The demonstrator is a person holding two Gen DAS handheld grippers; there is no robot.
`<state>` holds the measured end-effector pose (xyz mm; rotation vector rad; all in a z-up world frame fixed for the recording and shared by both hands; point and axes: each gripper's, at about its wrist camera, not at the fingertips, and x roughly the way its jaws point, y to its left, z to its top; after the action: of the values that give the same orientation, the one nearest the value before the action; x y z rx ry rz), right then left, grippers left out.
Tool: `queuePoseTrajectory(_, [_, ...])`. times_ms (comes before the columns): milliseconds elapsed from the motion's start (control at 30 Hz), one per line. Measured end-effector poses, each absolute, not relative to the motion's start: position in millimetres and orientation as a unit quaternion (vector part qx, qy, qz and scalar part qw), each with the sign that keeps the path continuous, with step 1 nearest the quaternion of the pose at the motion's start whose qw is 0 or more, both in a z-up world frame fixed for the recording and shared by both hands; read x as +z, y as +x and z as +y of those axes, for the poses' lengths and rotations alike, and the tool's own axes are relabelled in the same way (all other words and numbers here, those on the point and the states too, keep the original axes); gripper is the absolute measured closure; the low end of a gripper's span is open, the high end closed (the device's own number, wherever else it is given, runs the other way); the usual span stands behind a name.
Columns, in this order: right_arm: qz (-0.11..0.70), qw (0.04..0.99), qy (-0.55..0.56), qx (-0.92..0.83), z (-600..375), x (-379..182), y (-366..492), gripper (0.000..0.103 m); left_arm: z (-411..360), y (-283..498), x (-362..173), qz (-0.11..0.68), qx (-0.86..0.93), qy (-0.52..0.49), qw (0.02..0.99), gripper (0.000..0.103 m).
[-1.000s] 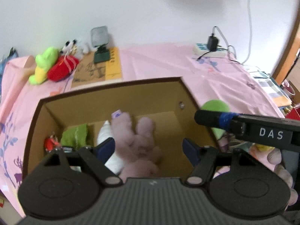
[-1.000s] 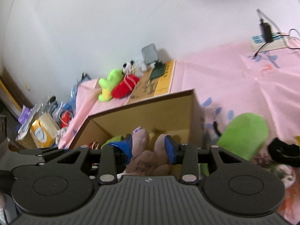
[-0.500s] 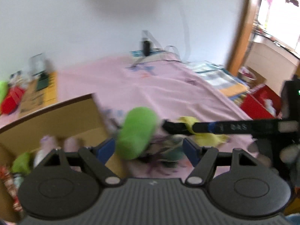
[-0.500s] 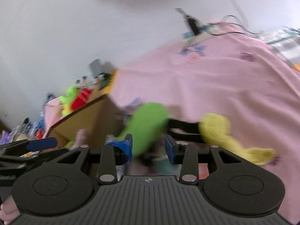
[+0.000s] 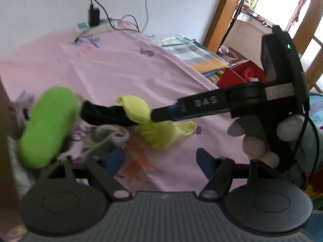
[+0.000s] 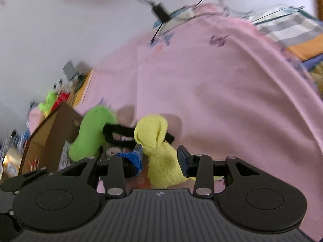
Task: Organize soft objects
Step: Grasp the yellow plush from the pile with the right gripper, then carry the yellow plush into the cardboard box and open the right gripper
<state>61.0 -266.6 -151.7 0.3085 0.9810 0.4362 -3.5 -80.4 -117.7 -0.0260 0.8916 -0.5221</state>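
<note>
A yellow plush toy (image 5: 159, 125) lies on the pink bedsheet (image 5: 125, 64), joined by a black strap (image 5: 105, 114) to a green plush piece (image 5: 48, 125). My right gripper (image 6: 160, 157) is open with its fingers on either side of the yellow plush (image 6: 159, 151); it also shows in the left wrist view (image 5: 161, 114), reaching in from the right. My left gripper (image 5: 160, 161) is open and empty above the sheet, in front of the toys. The cardboard box (image 6: 48, 139) stands at the left, beside the green plush (image 6: 90, 133).
A power strip with a charger and cables (image 5: 94, 22) lies at the far edge by the wall. Folded striped cloths (image 5: 191, 52) and a red bag (image 5: 242, 74) sit at the right. Green and red plush toys (image 6: 52, 101) lie far left.
Both grippers have swung right, away from the box and over to the toys on the sheet. My right gripper's fingers now straddle the yellow plush.
</note>
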Motion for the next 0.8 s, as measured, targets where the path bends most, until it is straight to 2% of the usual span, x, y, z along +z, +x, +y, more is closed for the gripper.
queuePoseTrajectory(133, [0.48, 0.837, 0.14, 0.221, -267.2, -163.1, 75.7, 0.08, -99.4, 12.6, -136.6, 0.433, -0.233, -0.004, 0.871, 0.037])
queuePoseTrajectory(300, [0.513, 0.8, 0.197, 0.241, -278.8, -177.7, 88.8, 0.08, -119.6, 26.4, -149.6, 0.437, -0.224, 0.015, 0.871, 0.038])
queuePoseTrajectory(367, [0.527, 0.782, 0.215, 0.253, -282.5, -181.1, 87.8, 0.083, -124.8, 30.4, -151.5, 0.439, -0.23, 0.011, 0.869, 0.047])
queuePoseTrajectory(500, [0.532, 0.774, 0.226, 0.258, -291.6, -180.3, 79.4, 0.084, -130.9, 31.3, -149.9, 0.432, -0.234, 0.027, 0.871, 0.058])
queuePoseTrajectory(800, [0.523, 0.769, 0.261, 0.26, -311.7, -155.6, 53.6, 0.085, -121.2, 9.8, -112.8, 0.393, -0.266, 0.016, 0.88, 0.061])
